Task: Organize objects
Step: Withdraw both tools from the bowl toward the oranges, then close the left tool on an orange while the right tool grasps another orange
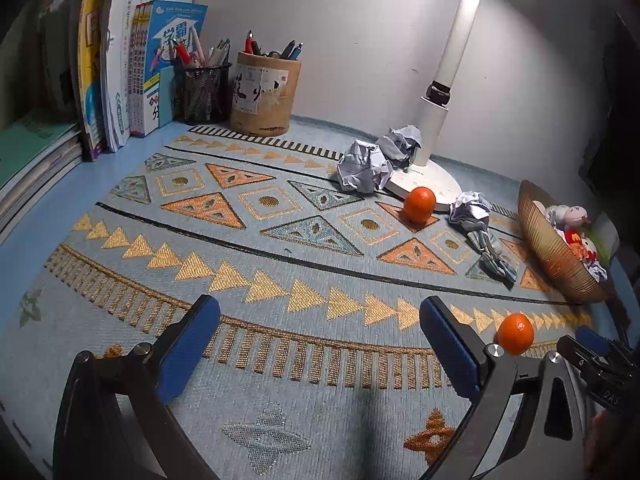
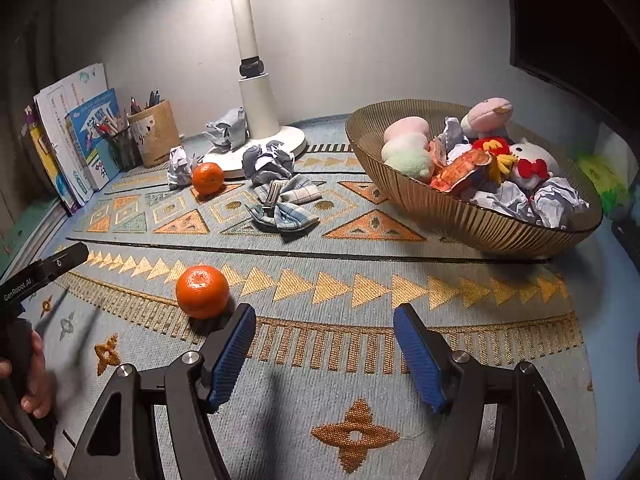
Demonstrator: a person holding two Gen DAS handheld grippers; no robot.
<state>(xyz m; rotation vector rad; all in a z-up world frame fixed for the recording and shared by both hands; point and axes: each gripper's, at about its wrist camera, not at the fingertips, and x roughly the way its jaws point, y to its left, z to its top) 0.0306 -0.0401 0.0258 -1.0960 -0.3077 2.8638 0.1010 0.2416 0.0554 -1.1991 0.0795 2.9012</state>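
Jaws on both the left gripper point(image 1: 320, 344) and right gripper point(image 2: 325, 354) stand released, holding nothing. The near tangerine point(image 2: 202, 291) lies on the patterned mat point(image 2: 320, 264), just beside the right gripper's left finger. The ribbed bowl point(image 2: 460, 216) already collects plush toys and crumpled paper, so it probably serves as the destination.

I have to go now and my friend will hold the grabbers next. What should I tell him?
Left gripper: open, holding nothing.
Right gripper: open, holding nothing.
Near mandarin lies on the mat just ahead-left of the right fingers.
Far mandarin sits by the lamp base, with three crumpled paper balls and a checked cloth nearby.
Bowl already holds plush toys and crumpled paper.
Left: mandarins, paper balls, cloth.
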